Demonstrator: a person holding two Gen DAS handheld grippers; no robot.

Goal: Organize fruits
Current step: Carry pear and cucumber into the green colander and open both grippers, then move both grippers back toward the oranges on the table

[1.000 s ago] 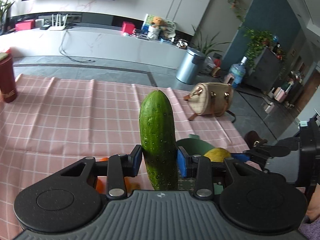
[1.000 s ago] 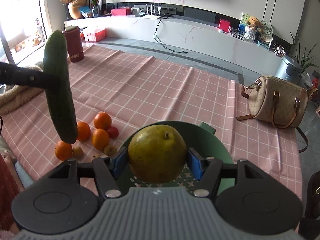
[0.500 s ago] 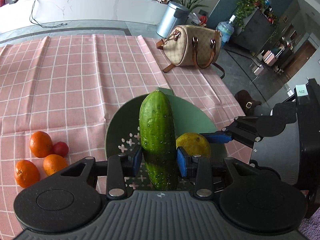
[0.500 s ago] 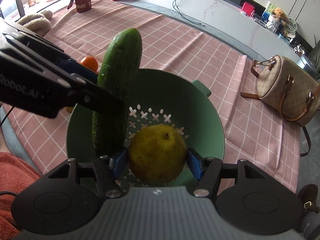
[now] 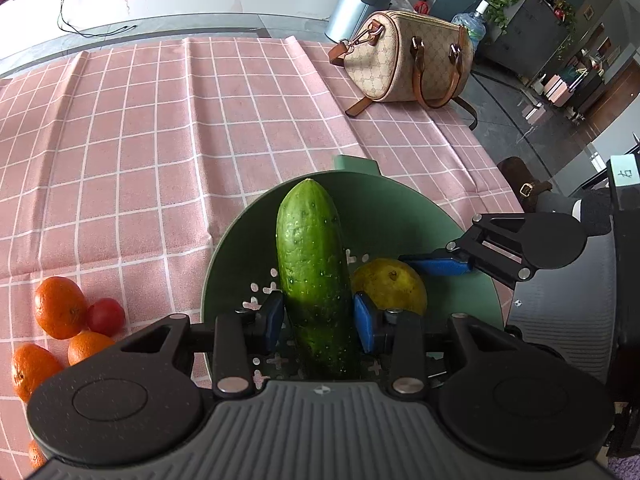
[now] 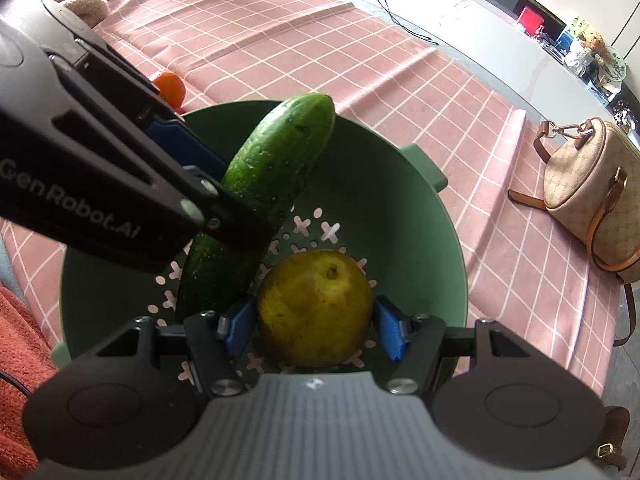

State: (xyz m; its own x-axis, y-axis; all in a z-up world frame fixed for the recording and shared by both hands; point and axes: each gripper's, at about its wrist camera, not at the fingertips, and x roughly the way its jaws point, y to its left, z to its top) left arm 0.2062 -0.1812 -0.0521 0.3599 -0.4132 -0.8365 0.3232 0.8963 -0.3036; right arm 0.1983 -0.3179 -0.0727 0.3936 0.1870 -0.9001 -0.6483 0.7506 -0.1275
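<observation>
My left gripper point(image 5: 319, 322) pinches the cucumber point(image 5: 314, 276), tilted over the green colander point(image 5: 384, 208). My right gripper point(image 6: 314, 326) has its pads against the pear point(image 6: 314, 308) low in the colander. Oranges point(image 5: 60, 307) and a tomato point(image 5: 106, 317) lie on the cloth point(image 5: 140, 140).

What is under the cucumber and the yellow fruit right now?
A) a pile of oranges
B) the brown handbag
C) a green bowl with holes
C: the cucumber and the yellow fruit, each between a gripper's fingers, sit over the green bowl, whose floor has cross-shaped holes.
</observation>
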